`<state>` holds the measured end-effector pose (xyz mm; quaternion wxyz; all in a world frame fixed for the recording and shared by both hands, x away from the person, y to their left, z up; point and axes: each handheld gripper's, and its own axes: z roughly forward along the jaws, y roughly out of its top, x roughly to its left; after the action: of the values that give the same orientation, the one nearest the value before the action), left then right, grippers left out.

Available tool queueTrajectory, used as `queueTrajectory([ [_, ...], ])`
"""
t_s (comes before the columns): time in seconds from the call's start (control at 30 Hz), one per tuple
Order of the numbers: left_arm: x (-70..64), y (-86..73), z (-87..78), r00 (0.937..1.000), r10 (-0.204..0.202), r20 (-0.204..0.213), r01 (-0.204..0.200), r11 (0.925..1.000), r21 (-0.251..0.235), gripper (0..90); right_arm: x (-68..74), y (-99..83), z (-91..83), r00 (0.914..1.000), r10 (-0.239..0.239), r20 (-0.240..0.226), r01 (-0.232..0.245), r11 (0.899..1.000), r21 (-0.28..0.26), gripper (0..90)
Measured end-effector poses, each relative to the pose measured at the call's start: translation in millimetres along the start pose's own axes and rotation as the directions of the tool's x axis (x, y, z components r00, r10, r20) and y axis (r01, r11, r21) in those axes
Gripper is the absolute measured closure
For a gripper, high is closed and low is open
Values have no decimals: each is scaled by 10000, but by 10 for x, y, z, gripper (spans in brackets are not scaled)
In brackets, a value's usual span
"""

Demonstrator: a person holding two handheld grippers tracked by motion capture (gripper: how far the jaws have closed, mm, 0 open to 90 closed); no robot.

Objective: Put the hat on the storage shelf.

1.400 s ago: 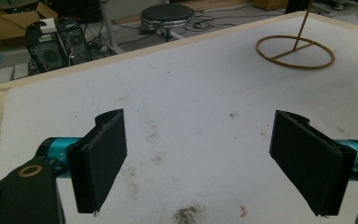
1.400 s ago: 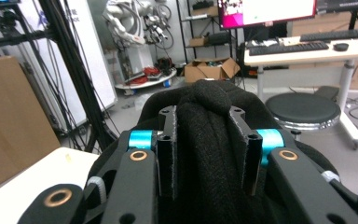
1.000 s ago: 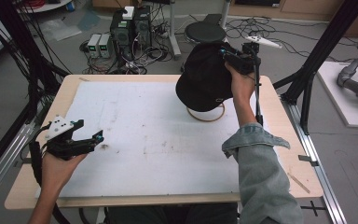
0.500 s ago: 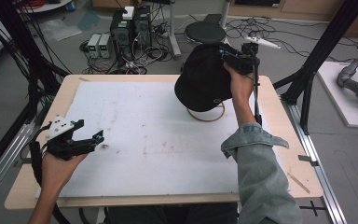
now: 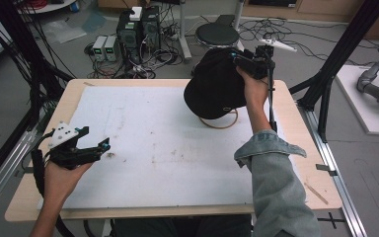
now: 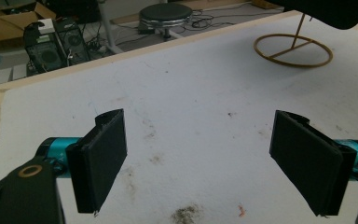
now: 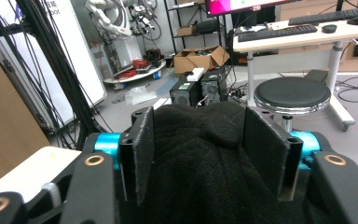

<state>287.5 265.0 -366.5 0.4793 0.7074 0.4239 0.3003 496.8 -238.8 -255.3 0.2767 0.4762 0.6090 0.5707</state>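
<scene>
I see the black cap (image 5: 216,84) held above the gold wire stand (image 5: 219,120) at the bench's (image 5: 128,84) far right, my right claw (image 7: 200,154) clamped on its fabric. My left claw (image 6: 205,163) hangs spread wide, holding nothing, near the left edge.

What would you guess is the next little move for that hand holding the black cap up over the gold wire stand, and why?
Probably lower the black fabric cap straight down onto the gold wire stand. The right gripper is shut on the cap's cloth, holding it just above the stand's ring base, while the left gripper waits open over the stained white mat, far from it.
</scene>
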Motion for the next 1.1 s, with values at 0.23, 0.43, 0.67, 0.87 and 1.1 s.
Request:
queueTrajectory([
  [0.23, 1, 2, -2, 10000, 8, 2, -8, 10000, -11, 191, -47, 18, -48, 9998, 183, -3, -183, 9998, 64, 317],
  [0.43, -8, 2, 3, 10000, -15, 6, 15, 10000, -11, 191, -78, 55, -138, 9998, 143, -156, -143, 9999, 11, 283],
  [0.67, -9, 6, 0, 10000, 22, 12, -22, 10000, -22, 191, -81, 79, -279, 9997, -89, -216, 90, 9999, 46, 247],
  [0.87, -14, 10, -1, 10000, 26, 14, -26, 10000, -61, 191, -135, 14, -429, 9998, -212, -33, 211, 9995, -223, 231],
  [1.1, -12, 10, 0, 10000, 14, 0, -14, 10000, -38, 191, -137, -54, -632, 9993, -372, -4, 372, 9982, -466, 213],
])
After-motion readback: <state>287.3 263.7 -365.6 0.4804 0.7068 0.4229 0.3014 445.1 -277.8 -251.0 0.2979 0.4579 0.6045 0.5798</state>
